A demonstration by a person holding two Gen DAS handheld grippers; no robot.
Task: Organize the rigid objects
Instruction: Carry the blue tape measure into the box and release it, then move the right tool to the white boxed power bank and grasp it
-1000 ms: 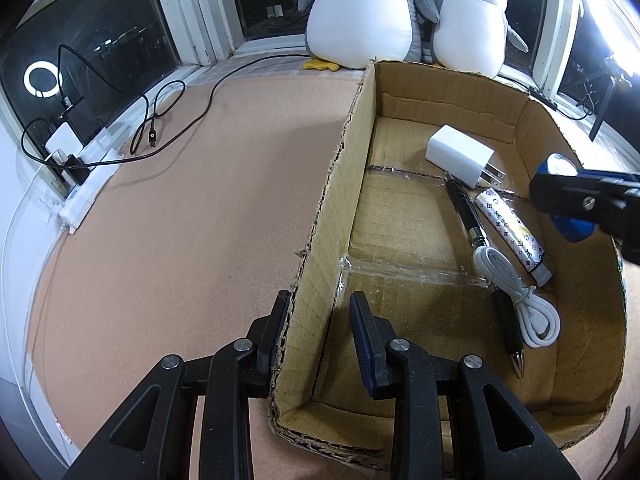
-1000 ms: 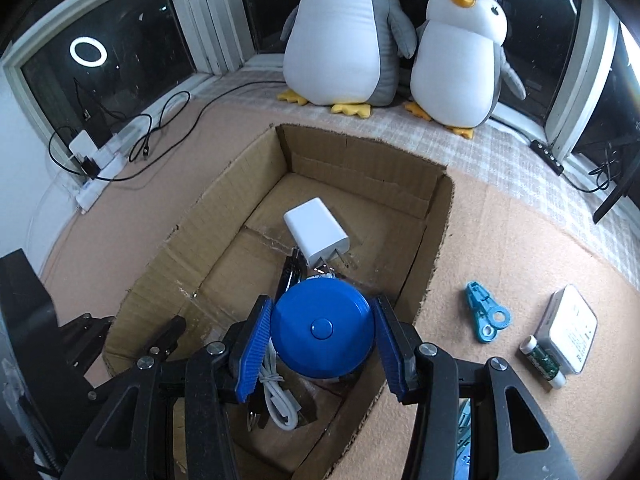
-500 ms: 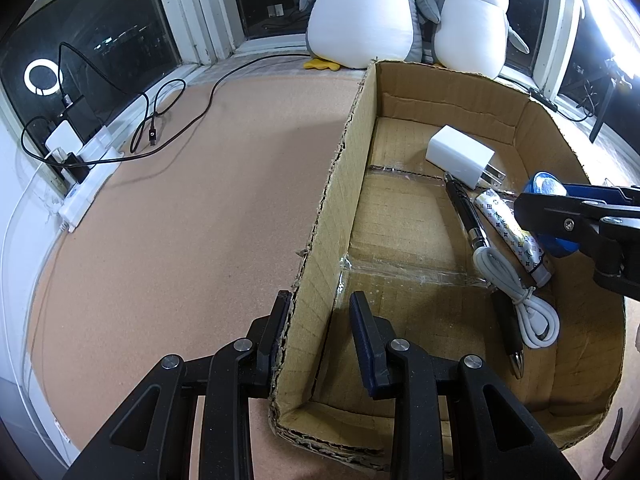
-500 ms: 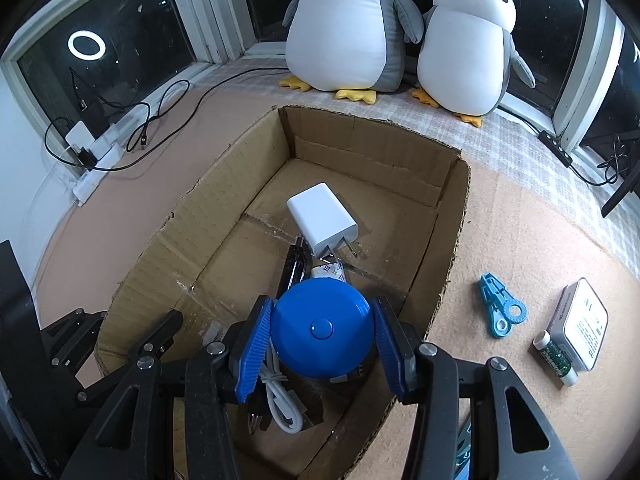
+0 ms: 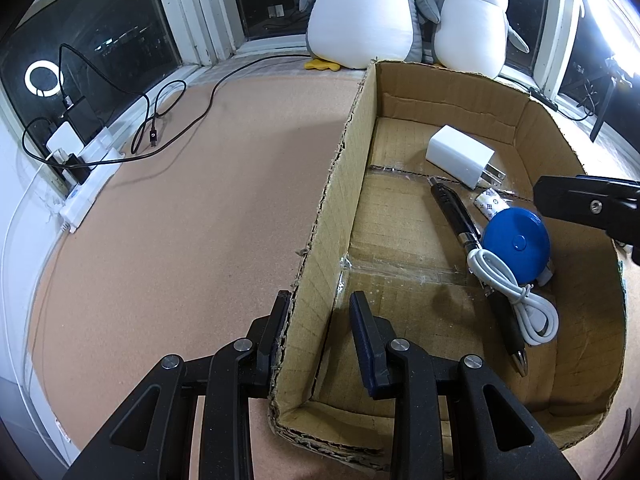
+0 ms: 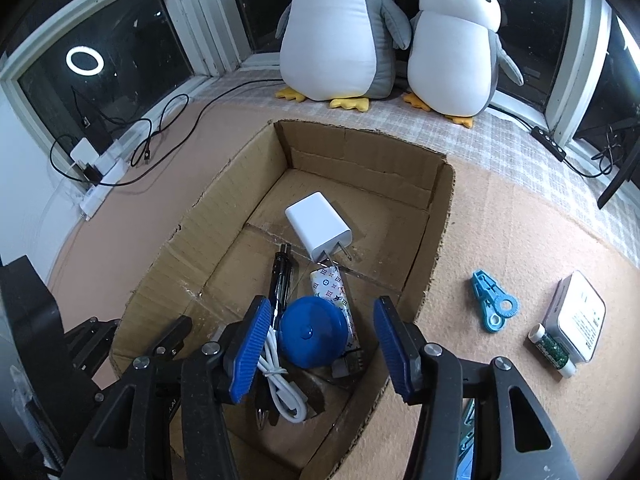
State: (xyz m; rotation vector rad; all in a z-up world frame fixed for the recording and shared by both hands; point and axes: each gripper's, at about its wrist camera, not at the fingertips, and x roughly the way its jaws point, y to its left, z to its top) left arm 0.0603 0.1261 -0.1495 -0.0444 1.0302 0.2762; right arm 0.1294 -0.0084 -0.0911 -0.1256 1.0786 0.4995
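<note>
A cardboard box (image 5: 556, 132) (image 6: 364, 140) holds a white charger (image 5: 460, 155) (image 6: 319, 226), a black pen (image 5: 454, 208) (image 6: 282, 276), a patterned tube (image 5: 490, 204) (image 6: 330, 286), a white coiled cable (image 5: 520, 300) (image 6: 280, 384) and a round blue tape measure (image 5: 516, 240) (image 6: 314, 332). My left gripper (image 5: 320, 320) straddles the box's left wall (image 5: 324, 216), jaws close on it. My right gripper (image 6: 320, 348) is open above the tape measure, which lies loose in the box. Its arm shows in the left wrist view (image 5: 588, 204).
On the mat right of the box lie a light-blue clip tool (image 6: 492, 304), a white case (image 6: 580, 316) and a small green tube (image 6: 552, 350). Two plush penguins (image 6: 340, 32) (image 5: 364, 12) sit by the window. A power strip with cables (image 5: 80, 172) lies at the left.
My right gripper opened and let go of the blue tape measure, which dropped into the box onto the tube and cable. The left gripper stayed on the box wall.
</note>
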